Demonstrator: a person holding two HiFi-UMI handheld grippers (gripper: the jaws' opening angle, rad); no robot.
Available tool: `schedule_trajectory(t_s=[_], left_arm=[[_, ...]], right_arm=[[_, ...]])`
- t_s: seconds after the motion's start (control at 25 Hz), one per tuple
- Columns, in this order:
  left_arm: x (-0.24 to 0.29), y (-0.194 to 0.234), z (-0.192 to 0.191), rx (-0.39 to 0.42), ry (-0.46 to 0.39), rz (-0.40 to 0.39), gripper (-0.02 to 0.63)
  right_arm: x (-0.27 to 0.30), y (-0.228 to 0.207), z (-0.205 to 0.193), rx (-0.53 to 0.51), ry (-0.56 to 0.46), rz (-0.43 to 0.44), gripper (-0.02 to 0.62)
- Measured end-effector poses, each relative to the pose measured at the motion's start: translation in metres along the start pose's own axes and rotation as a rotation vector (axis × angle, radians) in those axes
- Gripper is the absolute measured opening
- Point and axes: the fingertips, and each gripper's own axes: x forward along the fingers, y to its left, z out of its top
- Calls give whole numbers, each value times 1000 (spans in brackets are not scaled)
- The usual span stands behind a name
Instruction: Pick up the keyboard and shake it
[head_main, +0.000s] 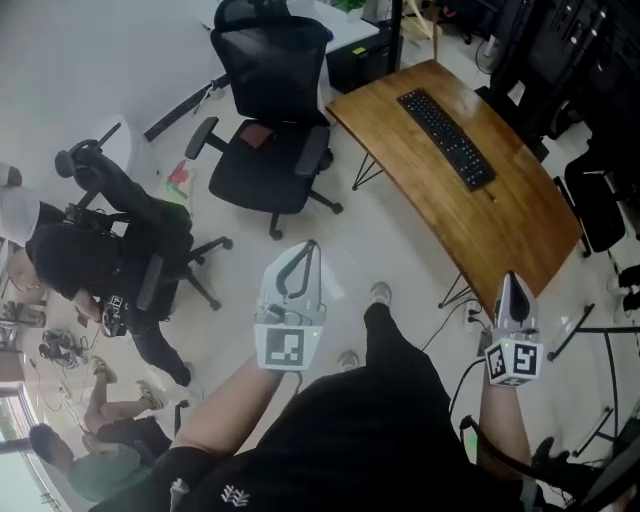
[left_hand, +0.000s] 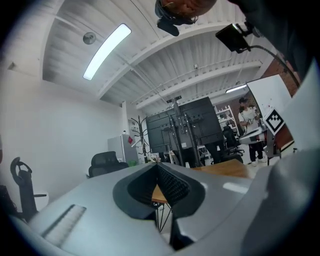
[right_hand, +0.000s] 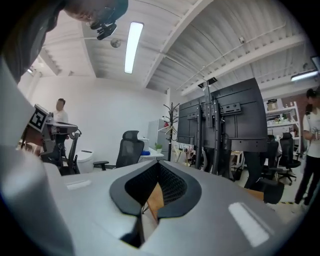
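Note:
A long black keyboard (head_main: 446, 137) lies along the curved wooden desk (head_main: 500, 220) at the upper right of the head view. Both grippers hang well short of the desk, over the pale floor, and nothing touches the keyboard. My left gripper (head_main: 311, 245) is shut and empty, its tip aimed toward the desk's near end. My right gripper (head_main: 512, 277) is also shut and empty, just off the desk's near right edge. In the left gripper view the closed left gripper (left_hand: 157, 165) points level at the desk top (left_hand: 225, 168). The right gripper (right_hand: 159, 164) shows closed too.
A black office chair (head_main: 270, 120) stands left of the desk, and a second chair draped in dark cloth (head_main: 120, 235) is further left. People sit on the floor at the lower left. A black monitor rack (right_hand: 225, 125) rises behind the desk. Cables trail near my feet.

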Motion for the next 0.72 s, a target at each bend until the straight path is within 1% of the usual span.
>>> schedule_trajectory(t_s=[0.16,0.28,0.36,0.48,0.6,0.72], left_arm=[[51,5,-8,50,24,-30,0],[108,16,-6,76,24,-26,0],[150,17,-1,94,26,-34,0],[210,10,10,129,18,-75,0],[262,1,13,129,22,-112,0],[301,-7,14,138,30,-149,0]], right_arm=[[38,-24,-19,25,-4,-23,2],[85,-46,-41,66,23,-39,2],[117,-60,-46,83,33,-26,2],[160,-83,-37,91,23,-6,2],[195,-113,-27,92,8,-26,2],[219,-138,-21,109,3,-52,2]])
